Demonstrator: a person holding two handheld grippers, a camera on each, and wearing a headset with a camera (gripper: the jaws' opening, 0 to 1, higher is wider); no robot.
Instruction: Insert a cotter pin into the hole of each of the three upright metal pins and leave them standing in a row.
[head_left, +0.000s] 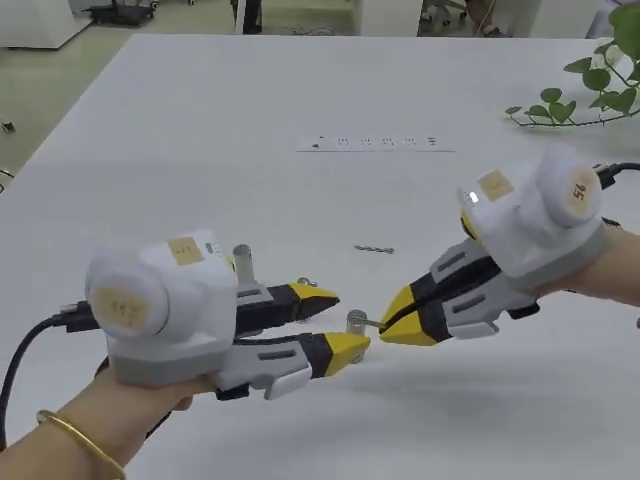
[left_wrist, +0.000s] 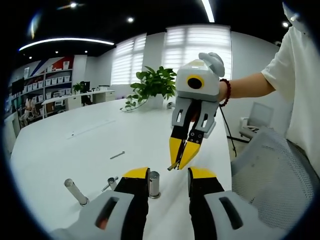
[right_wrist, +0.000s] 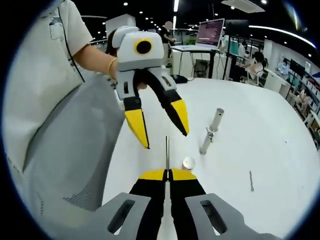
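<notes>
Three short metal pins stand on the white table (head_left: 200, 150). The nearest metal pin (head_left: 355, 320) (left_wrist: 154, 184) (right_wrist: 188, 162) stands between the spread jaws of my left gripper (head_left: 345, 322) (left_wrist: 170, 175) (right_wrist: 165, 139), close to one finger, and that gripper is open. My right gripper (head_left: 385, 326) (left_wrist: 181, 159) (right_wrist: 168, 174) is shut on a thin cotter pin (right_wrist: 167, 150) (left_wrist: 172, 166), whose tip points at that pin's top. The middle metal pin (right_wrist: 206, 141) (left_wrist: 111, 182) has a cotter pin through it. The far metal pin (head_left: 241, 262) (left_wrist: 76, 192) (right_wrist: 217, 119) stands bare.
A loose cotter pin (head_left: 374, 249) (left_wrist: 117, 155) (right_wrist: 251, 181) lies on the table beyond the grippers. A flat white strip (head_left: 375, 143) lies farther back. A leafy plant (head_left: 600, 90) sits at the far right edge. A grey mesh chair (left_wrist: 270, 170) stands beside the table.
</notes>
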